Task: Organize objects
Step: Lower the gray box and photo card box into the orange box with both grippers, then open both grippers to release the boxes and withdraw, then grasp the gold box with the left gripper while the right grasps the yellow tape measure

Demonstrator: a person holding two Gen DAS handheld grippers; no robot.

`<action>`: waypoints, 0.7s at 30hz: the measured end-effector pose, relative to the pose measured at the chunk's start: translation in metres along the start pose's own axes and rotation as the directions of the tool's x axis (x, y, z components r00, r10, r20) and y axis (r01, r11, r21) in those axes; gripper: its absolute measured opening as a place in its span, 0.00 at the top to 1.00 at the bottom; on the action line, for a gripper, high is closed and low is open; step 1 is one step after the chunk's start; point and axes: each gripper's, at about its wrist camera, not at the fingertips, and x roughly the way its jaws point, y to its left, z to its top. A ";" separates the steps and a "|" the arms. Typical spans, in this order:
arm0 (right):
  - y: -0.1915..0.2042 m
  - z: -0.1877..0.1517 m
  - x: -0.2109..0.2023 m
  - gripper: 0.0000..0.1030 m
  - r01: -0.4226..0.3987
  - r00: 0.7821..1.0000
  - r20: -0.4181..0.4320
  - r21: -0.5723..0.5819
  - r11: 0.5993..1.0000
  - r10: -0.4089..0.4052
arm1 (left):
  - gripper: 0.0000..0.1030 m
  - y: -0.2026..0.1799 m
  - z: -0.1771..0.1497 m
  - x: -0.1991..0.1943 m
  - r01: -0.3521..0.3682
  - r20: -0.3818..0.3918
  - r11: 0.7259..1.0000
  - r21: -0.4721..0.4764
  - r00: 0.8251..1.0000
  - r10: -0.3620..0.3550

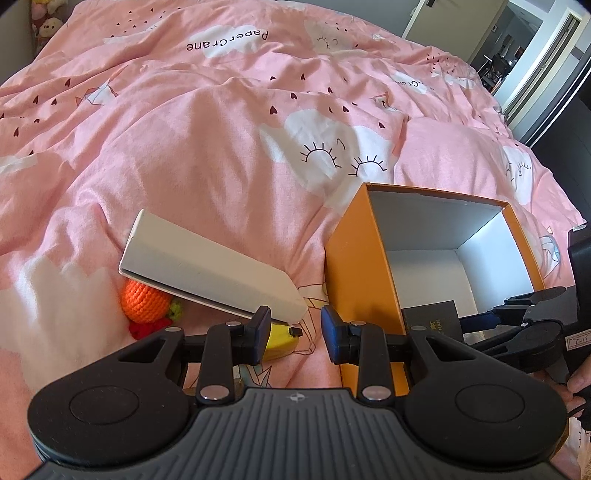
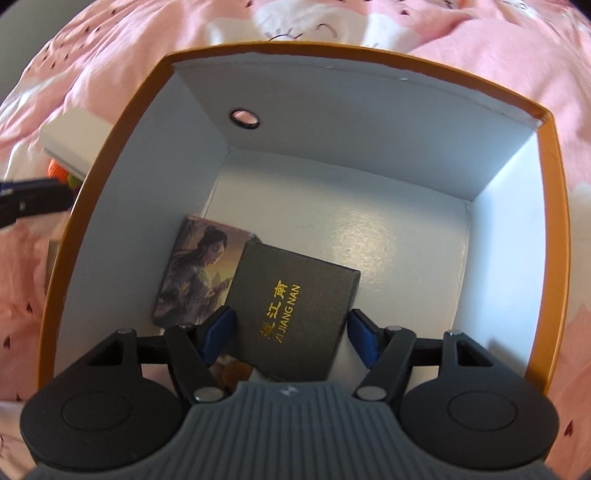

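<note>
An open orange box (image 1: 354, 266) with a white inside stands on the pink bed; it also fills the right wrist view (image 2: 550, 236). My right gripper (image 2: 290, 334) reaches into it, jaws open around a black box with gold "JIANG NAN" lettering (image 2: 295, 310), not clamped. A picture box (image 2: 199, 273) lies under it on the box floor. My left gripper (image 1: 293, 334) is open and empty, just left of the orange box. A white rectangular box (image 1: 207, 269) lies tilted ahead of it, over an orange crocheted toy (image 1: 146, 301) and a yellow banana toy (image 1: 280, 338).
The pink duvet (image 1: 203, 147) with cloud prints covers the bed. Plush toys (image 1: 46, 22) sit at the far left corner. A doorway (image 1: 524, 48) opens at the far right. The right gripper (image 1: 524, 321) shows beside the orange box in the left wrist view.
</note>
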 end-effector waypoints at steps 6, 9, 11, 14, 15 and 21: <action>-0.011 -0.004 -0.001 0.30 -0.034 0.999 0.001 0.074 0.997 0.034 | 0.63 0.000 -0.001 -0.006 -0.003 -0.016 1.000 0.015 1.000 0.003; -0.005 -0.009 -0.012 0.30 -0.014 0.999 0.048 0.075 0.997 0.010 | 0.63 0.004 -0.002 -0.014 -0.004 -0.025 1.000 0.017 1.000 0.004; 0.002 -0.014 -0.025 0.30 -0.001 0.995 0.104 0.074 0.997 -0.006 | 0.63 0.008 -0.003 -0.021 -0.002 -0.023 1.000 0.011 1.000 0.002; 0.017 -0.020 -0.053 0.30 -0.012 0.977 0.212 0.046 0.999 0.002 | 0.63 0.014 -0.005 -0.034 -0.004 -0.018 1.000 0.007 1.000 0.004; 0.024 -0.022 -0.063 0.31 -0.020 0.968 0.250 0.032 0.999 0.011 | 0.63 0.016 -0.007 -0.037 -0.006 -0.018 1.000 0.003 1.000 0.006; 0.077 -0.027 -0.100 0.38 -0.081 0.907 0.406 -0.097 0.992 0.114 | 0.46 0.031 -0.025 -0.049 -0.035 -0.010 0.998 -0.049 0.999 0.034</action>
